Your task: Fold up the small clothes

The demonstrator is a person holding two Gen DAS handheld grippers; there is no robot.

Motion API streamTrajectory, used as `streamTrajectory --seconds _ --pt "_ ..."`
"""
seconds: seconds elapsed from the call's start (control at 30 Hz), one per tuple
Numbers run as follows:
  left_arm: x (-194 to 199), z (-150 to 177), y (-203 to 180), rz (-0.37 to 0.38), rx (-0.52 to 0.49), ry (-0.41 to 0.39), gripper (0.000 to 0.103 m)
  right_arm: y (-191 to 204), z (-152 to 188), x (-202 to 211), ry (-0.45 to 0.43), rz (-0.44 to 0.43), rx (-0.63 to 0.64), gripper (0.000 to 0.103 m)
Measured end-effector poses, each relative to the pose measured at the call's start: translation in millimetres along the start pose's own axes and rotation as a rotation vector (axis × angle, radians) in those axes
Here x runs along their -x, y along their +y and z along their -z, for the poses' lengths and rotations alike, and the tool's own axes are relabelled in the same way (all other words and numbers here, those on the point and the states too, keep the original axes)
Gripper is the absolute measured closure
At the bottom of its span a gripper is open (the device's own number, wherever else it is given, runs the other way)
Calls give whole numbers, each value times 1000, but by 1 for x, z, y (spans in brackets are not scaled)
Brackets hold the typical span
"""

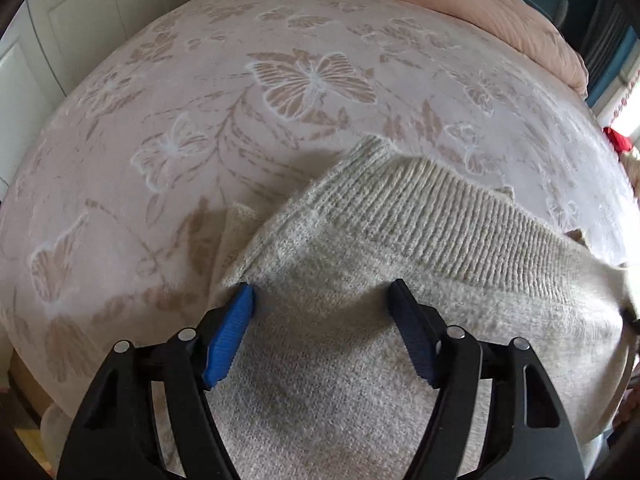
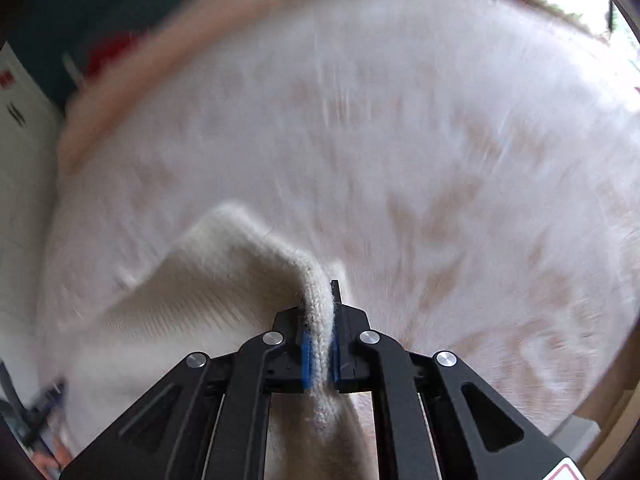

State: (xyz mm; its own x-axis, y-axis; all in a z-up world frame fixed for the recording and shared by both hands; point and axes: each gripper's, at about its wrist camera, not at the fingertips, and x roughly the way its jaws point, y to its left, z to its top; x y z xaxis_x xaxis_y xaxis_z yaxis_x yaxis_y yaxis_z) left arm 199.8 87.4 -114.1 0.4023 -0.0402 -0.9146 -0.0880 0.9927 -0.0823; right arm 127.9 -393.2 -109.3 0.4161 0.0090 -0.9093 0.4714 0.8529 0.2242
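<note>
A cream knitted sweater point(image 1: 360, 280) lies on a pale bedspread printed with butterflies point(image 1: 200, 112). Its ribbed hem point(image 1: 460, 216) is lifted and runs off to the right. My left gripper point(image 1: 322, 292) stands open over the knit, its blue pads wide apart and the fabric lying loose beneath them. In the right wrist view, which is motion-blurred, my right gripper point(image 2: 320, 320) is shut on a thick edge of the sweater point(image 2: 318, 308). The cloth point(image 2: 208, 280) trails away from it to the left and hangs down behind the jaws.
A peach quilt point(image 1: 460, 4) is bunched along the far side of the bed. White cupboard doors point(image 1: 48, 40) stand to the left. A red object point(image 1: 618, 140) sits by a bright window on the right.
</note>
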Motion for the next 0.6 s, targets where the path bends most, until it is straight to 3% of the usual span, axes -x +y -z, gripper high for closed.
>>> streamTrajectory --seconds 0.03,0.1,0.2,0.3,0.47,0.6 --pt "-1 0 -2 -12 -15 -3 32 4 1 2 -27 15 39 96" --pt "-1 1 -6 -29 -29 -14 32 12 -2 19 -52 4 40 79" --pt "14 2 -1 17 5 -21 32 24 8 64 -160 10 53 76" --pt "43 13 3 69 44 -56 32 49 33 89 -184 -69 141 76" --pt "62 45 -19 165 31 -51 32 130 90 75 -49 -228 310 77" --pt "40 59 -45 100 -75 -8 31 198 118 36 55 -327 400 79"
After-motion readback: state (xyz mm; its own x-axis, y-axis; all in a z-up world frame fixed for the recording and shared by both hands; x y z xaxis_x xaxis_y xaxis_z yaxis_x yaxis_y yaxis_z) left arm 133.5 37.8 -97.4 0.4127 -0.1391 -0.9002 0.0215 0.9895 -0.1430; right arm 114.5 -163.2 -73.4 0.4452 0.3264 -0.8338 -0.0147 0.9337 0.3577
